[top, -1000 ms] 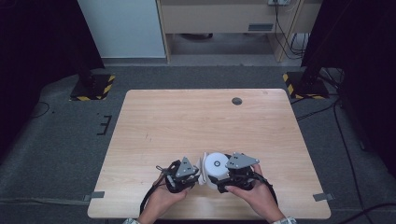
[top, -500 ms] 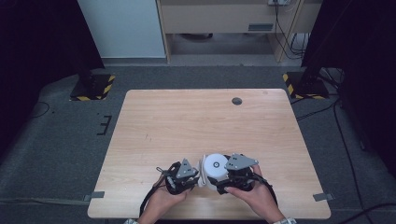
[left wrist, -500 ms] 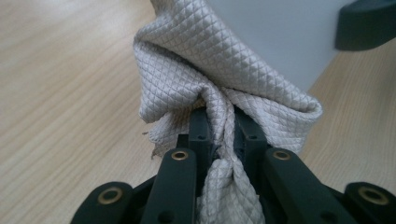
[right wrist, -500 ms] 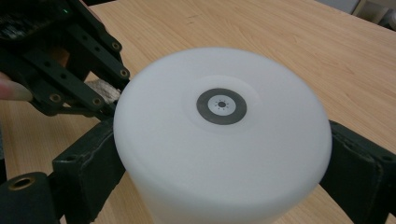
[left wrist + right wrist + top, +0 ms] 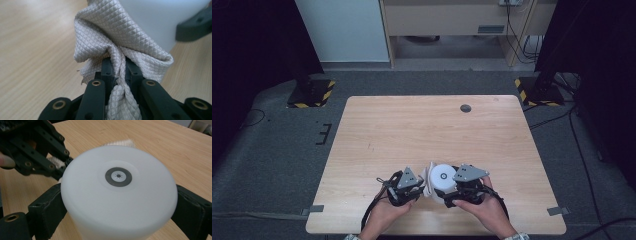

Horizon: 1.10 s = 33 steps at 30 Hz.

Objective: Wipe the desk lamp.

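A: Where is your left gripper (image 5: 421, 186) right now?

B: You have it low at the near edge of the light wooden surface (image 5: 422, 125), a little left of centre. Its jaws are pressed together on a pale beige quilted cloth (image 5: 117, 40); in the left gripper view the fabric is bunched into a twist between the two black jaws and fans out above them.

A: And the cloth itself, where does it lie?

B: It sits just beyond your left gripper's tips, squeezed between that gripper and a white, smooth, round-topped cylinder (image 5: 118, 195). The cloth touches the cylinder's left side; in the high view you see it as a pale fold (image 5: 430, 181) between the two grippers.

A: What about your right gripper (image 5: 117, 207)?

B: Its two black jaws clamp the white cylinder from both sides, one pad on each flank. The cylinder stands upright on the surface with a small grey ring mark (image 5: 118, 176) in the middle of its top.

A: How do the two grippers sit to each other?

B: Close together, side by side, the cylinder and cloth between them.
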Each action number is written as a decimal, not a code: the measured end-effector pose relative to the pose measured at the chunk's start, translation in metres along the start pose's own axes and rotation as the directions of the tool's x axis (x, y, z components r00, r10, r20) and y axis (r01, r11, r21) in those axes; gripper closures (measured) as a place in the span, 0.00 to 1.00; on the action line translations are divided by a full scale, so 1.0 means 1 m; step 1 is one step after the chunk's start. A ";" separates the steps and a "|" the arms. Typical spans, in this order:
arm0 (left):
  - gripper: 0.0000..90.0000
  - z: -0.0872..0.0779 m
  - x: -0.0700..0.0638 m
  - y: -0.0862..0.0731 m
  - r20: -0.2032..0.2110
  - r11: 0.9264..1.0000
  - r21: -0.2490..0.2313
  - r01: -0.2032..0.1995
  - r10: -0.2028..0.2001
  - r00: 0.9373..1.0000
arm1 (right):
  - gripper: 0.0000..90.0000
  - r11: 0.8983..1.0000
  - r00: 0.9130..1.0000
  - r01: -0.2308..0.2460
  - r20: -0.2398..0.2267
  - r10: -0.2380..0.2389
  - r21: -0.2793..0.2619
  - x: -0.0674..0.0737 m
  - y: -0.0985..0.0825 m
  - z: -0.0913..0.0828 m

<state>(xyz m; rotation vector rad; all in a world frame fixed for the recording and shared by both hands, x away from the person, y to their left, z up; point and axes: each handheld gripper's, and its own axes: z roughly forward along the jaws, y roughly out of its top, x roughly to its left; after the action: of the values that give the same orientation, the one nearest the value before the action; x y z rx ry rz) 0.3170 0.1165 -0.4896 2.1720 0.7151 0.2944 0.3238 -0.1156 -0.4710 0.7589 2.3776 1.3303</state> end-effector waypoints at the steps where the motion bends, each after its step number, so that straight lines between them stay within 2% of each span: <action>1: 0.88 0.000 -0.002 0.000 -0.001 1.000 0.005 -0.009 0.009 1.000 | 0.10 1.000 1.000 -0.001 -0.001 0.001 0.000 0.000 0.000 0.000; 4: 0.88 -0.005 -0.006 0.003 0.009 1.000 -0.011 -0.018 0.018 1.000 | 0.10 1.000 1.000 -0.002 0.002 0.002 -0.002 -0.002 0.000 0.000; 9: 0.88 -0.020 -0.007 0.012 0.001 0.994 -0.111 -0.003 0.003 1.000 | 0.10 1.000 1.000 -0.007 0.011 0.007 -0.004 -0.003 -0.001 0.000; 12: 0.88 -0.023 -0.004 0.013 -0.010 0.991 -0.137 0.010 -0.011 1.000 | 0.10 1.000 1.000 -0.005 0.006 0.005 -0.004 -0.002 -0.001 0.000; 14: 0.88 -0.020 -0.002 0.011 -0.009 0.993 -0.120 0.014 -0.016 1.000 | 0.10 1.000 1.000 -0.003 0.002 0.003 -0.004 -0.001 -0.001 0.000; 17: 0.88 -0.006 -0.001 0.004 -0.012 0.999 -0.034 0.005 -0.006 1.000 | 0.10 1.000 1.000 -0.001 0.000 0.001 -0.006 -0.001 -0.001 0.000; 19: 0.88 0.004 -0.004 -0.002 -0.013 0.999 0.029 -0.015 0.016 1.000 | 0.10 1.000 1.000 -0.002 0.000 0.002 -0.004 -0.001 0.000 0.000; 21: 0.88 0.006 -0.007 -0.002 -0.007 0.999 0.043 -0.029 0.030 1.000 | 0.10 1.000 1.000 -0.003 0.006 0.003 -0.003 -0.002 0.000 0.000; 24: 0.88 -0.002 -0.008 0.003 0.015 1.000 -0.016 -0.006 0.006 1.000 | 0.10 1.000 1.000 -0.011 0.017 0.011 -0.007 -0.004 -0.001 0.000; 26: 0.88 -0.010 -0.009 0.007 0.009 0.998 -0.062 -0.004 0.005 1.000 | 0.10 1.000 1.000 -0.013 0.020 0.013 -0.006 -0.005 -0.001 0.001; 28: 0.88 -0.019 -0.007 0.012 0.016 0.992 -0.128 0.018 -0.016 1.000 | 0.10 1.000 1.000 -0.014 0.020 0.014 -0.005 -0.005 -0.001 0.000; 30: 0.88 -0.027 -0.004 0.016 0.022 0.981 -0.192 0.042 -0.038 0.999 | 0.10 1.000 1.000 -0.012 0.017 0.012 -0.002 -0.004 -0.001 0.000; 32: 0.88 -0.031 -0.001 0.018 0.026 0.973 -0.224 0.056 -0.051 0.998 | 0.10 1.000 1.000 -0.007 0.009 0.007 -0.001 -0.003 -0.001 -0.001; 33: 0.88 -0.032 0.000 0.018 0.022 0.973 -0.222 0.054 -0.051 0.998 | 0.10 1.000 1.000 -0.004 0.005 0.004 -0.002 -0.002 -0.001 -0.001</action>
<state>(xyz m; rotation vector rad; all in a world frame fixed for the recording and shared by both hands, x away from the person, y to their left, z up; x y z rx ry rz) 0.3102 0.1271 -0.4554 1.9379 0.6950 0.3143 0.3247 -0.1173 -0.4712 0.7659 2.3716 1.3299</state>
